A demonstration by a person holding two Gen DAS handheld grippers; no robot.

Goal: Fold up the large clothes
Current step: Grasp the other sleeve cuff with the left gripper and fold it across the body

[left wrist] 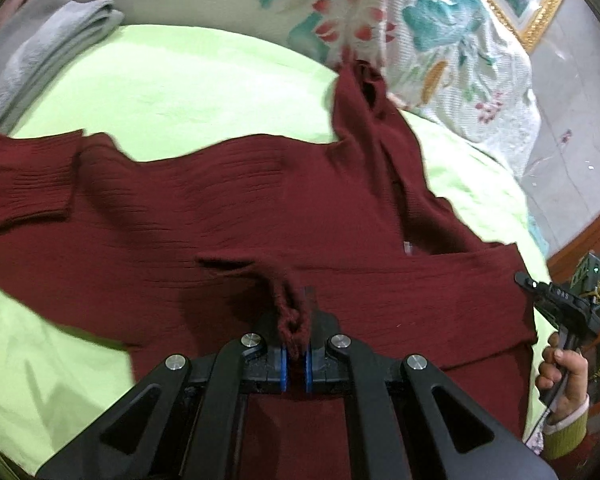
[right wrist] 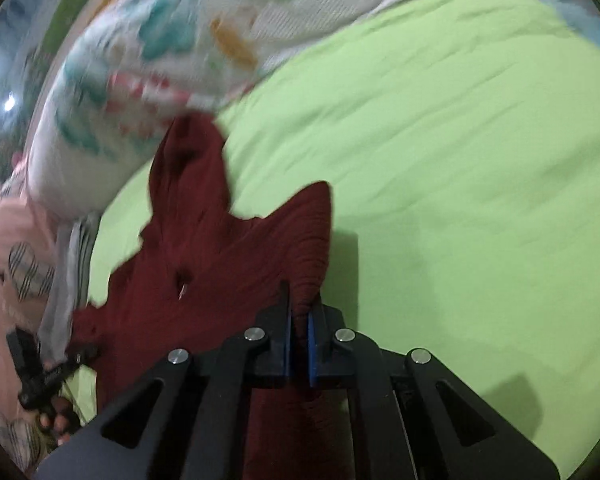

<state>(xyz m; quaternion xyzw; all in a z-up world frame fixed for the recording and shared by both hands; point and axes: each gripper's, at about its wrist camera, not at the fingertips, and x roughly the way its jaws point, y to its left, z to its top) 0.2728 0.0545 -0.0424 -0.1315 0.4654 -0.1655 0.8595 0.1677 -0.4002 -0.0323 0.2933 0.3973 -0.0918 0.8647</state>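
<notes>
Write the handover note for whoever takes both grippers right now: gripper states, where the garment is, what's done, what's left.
Left gripper: shut on a pinch of the maroon sweater, near the middle of its front edge.
Right gripper: shut on a bunched ribbed edge of the same sweater.
Sweater: mostly spread on the green bedsheet, collar toward the floral quilt, one sleeve lying out to the left in the left wrist view. A folded grey cloth sits at the bed's far corner.
Done: both grips are taken; one side looks partly turned over the body.
Left: carry the held edges across, lay the fold flat, tuck the sleeve, finish folding.
</notes>
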